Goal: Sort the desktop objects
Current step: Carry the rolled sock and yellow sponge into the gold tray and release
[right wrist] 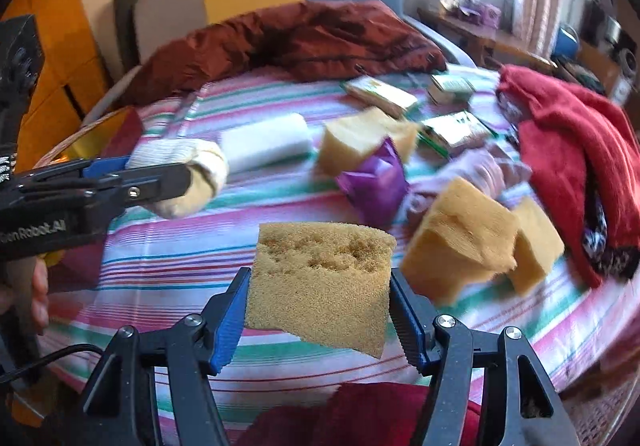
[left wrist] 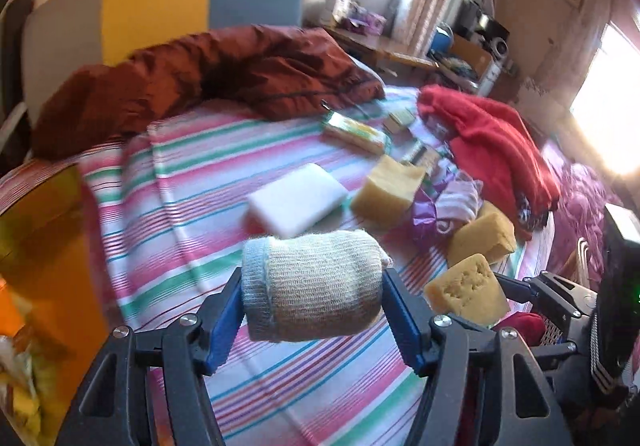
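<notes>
Left gripper [left wrist: 314, 286] clamps a sock [left wrist: 316, 284]; right gripper [right wrist: 318, 302] clamps a sponge [right wrist: 324, 282], both above the striped sheet [left wrist: 192, 182].

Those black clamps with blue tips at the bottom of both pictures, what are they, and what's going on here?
They are hand-held grippers, one in each of a person's hands, with no robot arm behind them. Each carries a wide-angle camera looking forward along its two fingers, so each picture is one gripper's own view.

In the left-hand view, the left gripper is closed on a rolled beige sock, lifted above the striped sheet. In the right-hand view, the right gripper is closed on a yellow sponge; the left gripper also shows there at the left edge, with the person's fingers below it.

Lying on the sheet are more yellow sponge blocks, a white foam block, a purple wrapper, some small flat packets, a red garment and a rust-coloured quilt.
</notes>
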`<state>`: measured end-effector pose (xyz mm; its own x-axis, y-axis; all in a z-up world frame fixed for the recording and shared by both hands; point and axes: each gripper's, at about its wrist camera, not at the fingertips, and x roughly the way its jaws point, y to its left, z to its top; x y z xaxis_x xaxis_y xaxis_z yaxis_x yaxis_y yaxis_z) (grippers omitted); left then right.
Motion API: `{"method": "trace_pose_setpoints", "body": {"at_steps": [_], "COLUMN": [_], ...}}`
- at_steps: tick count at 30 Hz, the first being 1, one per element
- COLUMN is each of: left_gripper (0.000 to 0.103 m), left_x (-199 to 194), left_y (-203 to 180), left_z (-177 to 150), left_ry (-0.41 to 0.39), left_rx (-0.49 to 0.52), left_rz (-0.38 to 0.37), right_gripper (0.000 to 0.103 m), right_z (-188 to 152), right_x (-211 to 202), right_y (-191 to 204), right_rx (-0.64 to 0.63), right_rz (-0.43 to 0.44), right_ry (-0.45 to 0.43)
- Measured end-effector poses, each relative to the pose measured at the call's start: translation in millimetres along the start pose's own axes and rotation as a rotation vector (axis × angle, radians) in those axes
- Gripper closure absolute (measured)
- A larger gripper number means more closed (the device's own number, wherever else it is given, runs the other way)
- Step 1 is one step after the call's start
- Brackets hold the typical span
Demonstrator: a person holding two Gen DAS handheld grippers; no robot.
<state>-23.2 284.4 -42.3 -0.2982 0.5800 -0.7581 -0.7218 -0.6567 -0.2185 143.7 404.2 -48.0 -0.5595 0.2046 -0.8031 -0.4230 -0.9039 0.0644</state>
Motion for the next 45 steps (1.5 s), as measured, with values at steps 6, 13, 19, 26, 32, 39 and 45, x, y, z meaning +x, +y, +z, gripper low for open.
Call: {"method": "trace_pose_setpoints", "body": {"at_steps": [6,13,19,26,32,39,45], "left_gripper": [0.036,0.036,0.036,0.036,0.034,0.027,0.027], "left_x": [-42.7,-77.3,-111.0,-140.3,-147.2,-162.3,-165.3], "left_y": [37.1,87.6,126.6,162.9,183.4,189.0,189.3], "left_z": [-15.3,-39.5,-66.6,-104.6,-129.9,-145.9,-144.7], "left_ry": [-0.061,-0.099,-0.131,-0.143,-0.123,-0.158,-0.169], "left_rx": [-0.085,-0.208,-0.297,-0.380,-0.434,-0.449,-0.466], "left_rz": [0.071,0.150,0.223,0.316,0.376,0.400,0.403], "right_gripper": [0.037,0.037,0.037,0.037,0.035,0.018,0.018], "right_z": [2.1,8.4,20.8,30.3,36.7,33.6,24.0], "right_x": [-8.2,-16.1,-23.3,-25.7,-22.3,-2.2,-2.2], "right_y": [15.8,53.3,103.2,167.8,221.2,265.8,269.1], "right_rx": [-0.027,-0.053,-0.143,-0.232,-0.298,-0.329,-0.347], "right_rz": [0.076,0.175,0.261,0.361,0.422,0.455,0.458], "right_ry": [-0.038,-0.059,-0.082,-0.090,-0.090,-0.040,-0.022]}}
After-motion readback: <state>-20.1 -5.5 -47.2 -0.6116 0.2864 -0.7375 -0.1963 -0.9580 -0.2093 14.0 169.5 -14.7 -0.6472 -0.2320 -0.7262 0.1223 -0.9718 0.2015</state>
